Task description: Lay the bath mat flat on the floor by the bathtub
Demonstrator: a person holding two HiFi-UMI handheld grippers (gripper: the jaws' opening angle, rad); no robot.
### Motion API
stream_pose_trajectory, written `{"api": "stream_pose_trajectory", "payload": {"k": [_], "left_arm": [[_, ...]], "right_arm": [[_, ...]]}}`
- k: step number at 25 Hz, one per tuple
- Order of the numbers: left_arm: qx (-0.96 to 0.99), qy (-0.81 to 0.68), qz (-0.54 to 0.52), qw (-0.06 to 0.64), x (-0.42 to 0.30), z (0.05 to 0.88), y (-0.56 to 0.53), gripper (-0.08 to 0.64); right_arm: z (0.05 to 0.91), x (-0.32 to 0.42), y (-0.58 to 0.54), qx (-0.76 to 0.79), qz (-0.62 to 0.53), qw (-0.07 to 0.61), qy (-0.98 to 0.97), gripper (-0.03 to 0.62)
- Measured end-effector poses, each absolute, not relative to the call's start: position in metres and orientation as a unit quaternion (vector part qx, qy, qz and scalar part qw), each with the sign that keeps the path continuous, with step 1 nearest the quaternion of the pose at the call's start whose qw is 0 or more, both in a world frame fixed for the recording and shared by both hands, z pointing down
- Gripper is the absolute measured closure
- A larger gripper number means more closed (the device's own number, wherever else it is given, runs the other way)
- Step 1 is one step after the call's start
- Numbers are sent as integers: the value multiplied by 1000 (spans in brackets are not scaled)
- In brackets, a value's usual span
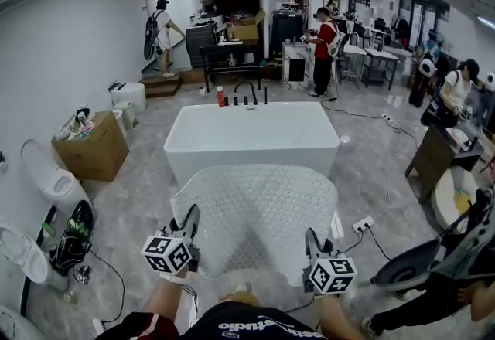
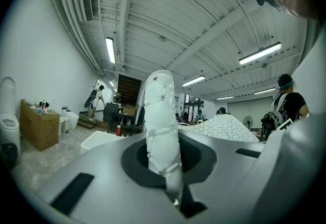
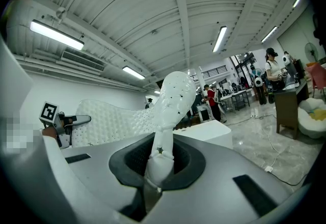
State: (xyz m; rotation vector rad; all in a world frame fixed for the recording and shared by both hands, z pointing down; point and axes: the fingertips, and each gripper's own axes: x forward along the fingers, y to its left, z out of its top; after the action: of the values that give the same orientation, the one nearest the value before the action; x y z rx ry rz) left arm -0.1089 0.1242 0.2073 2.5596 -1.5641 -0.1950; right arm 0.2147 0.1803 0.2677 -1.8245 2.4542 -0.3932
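Note:
A white bath mat (image 1: 255, 215) with a bumpy, perforated surface hangs spread between my two grippers, above the floor just in front of the white bathtub (image 1: 251, 134). My left gripper (image 1: 187, 229) is shut on the mat's near left edge, my right gripper (image 1: 312, 244) on its near right edge. In the left gripper view a bunched fold of the mat (image 2: 162, 126) stands up out of the shut left gripper (image 2: 168, 167). The right gripper view shows the right gripper (image 3: 159, 164) clamped on the mat (image 3: 170, 101) the same way, with the sheet stretching left toward the left gripper (image 3: 63, 123).
A cardboard box (image 1: 91, 147) and toilets (image 1: 46, 180) line the left wall. A red bottle (image 1: 220, 96) and black faucet (image 1: 246, 91) stand on the tub's far rim. A power strip (image 1: 363, 223) with its cable lies right of the mat. A wooden table (image 1: 433, 153) and a person (image 1: 433, 284) are at the right.

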Motion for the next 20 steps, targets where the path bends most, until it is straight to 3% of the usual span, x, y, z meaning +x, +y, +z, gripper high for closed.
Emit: {"api": "stream_pose_trajectory", "payload": {"k": [20], "left_arm": [[838, -534, -68, 83, -115, 210, 119, 531]], "right_arm": [[265, 214, 167, -587, -137, 18, 798, 549]]}}
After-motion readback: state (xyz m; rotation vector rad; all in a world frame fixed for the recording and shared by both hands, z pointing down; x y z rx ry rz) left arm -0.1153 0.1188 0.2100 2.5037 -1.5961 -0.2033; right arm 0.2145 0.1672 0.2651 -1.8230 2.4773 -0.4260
